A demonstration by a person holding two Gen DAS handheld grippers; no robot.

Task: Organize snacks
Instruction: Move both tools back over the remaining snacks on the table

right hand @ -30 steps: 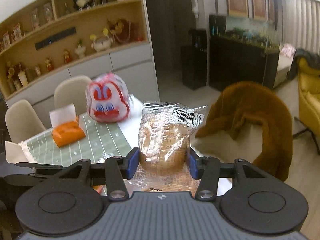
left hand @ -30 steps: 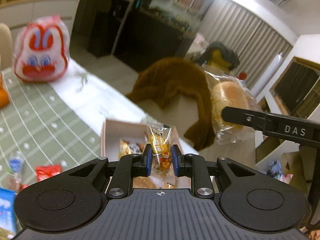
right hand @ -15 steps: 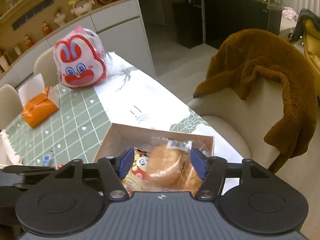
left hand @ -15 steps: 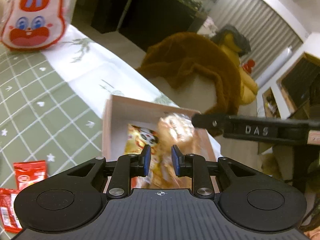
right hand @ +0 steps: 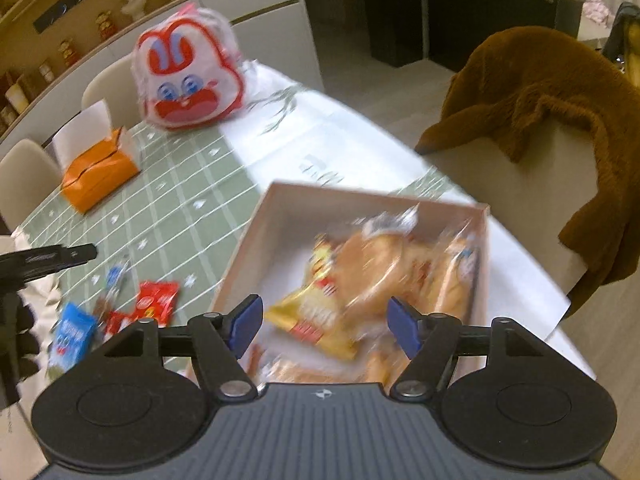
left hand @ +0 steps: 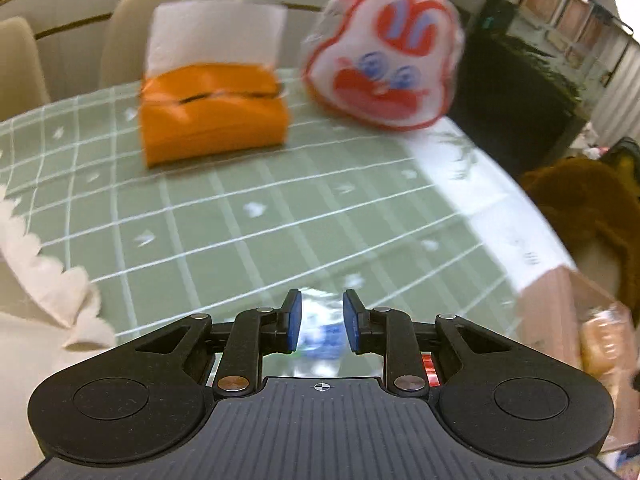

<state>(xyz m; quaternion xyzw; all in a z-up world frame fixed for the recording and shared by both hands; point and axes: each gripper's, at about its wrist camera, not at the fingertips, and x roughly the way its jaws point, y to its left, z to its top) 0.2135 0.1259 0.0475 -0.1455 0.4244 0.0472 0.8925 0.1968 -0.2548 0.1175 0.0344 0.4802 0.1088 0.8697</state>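
Several wrapped snacks sit in an open pale cardboard box (right hand: 256,236) at the table's near right edge: round bun in clear wrap (right hand: 376,264) on top, yellow-and-red snack packet (right hand: 316,316) beside it, more clear-wrapped buns toward the box's right wall. Contents blurred; exact count n/a.

R gripper (right hand: 326,326): above the box, blue pads wide apart, jaws have just been opening, nothing touching the pads; bun lies in the box below, free of them.

L gripper (left hand: 319,322): over the green checked tablecloth (left hand: 240,232), blue pads close together w/ narrow gap. Small blue-and-clear packet (left hand: 322,338) shows blurred in that gap; can't tell if gripped or just lying on the cloth beneath.

Loose on the cloth, left of box: red snack sachet (right hand: 158,302), blue snack sachet (right hand: 70,336), small clear-and-blue packet between them.

Further out: orange tissue box w/ white sheet up (left hand: 212,114), red-and-white rabbit-face bag (left hand: 384,56) beside it. Cream chair w/ brown furry throw (right hand: 560,112) at the table's right side.
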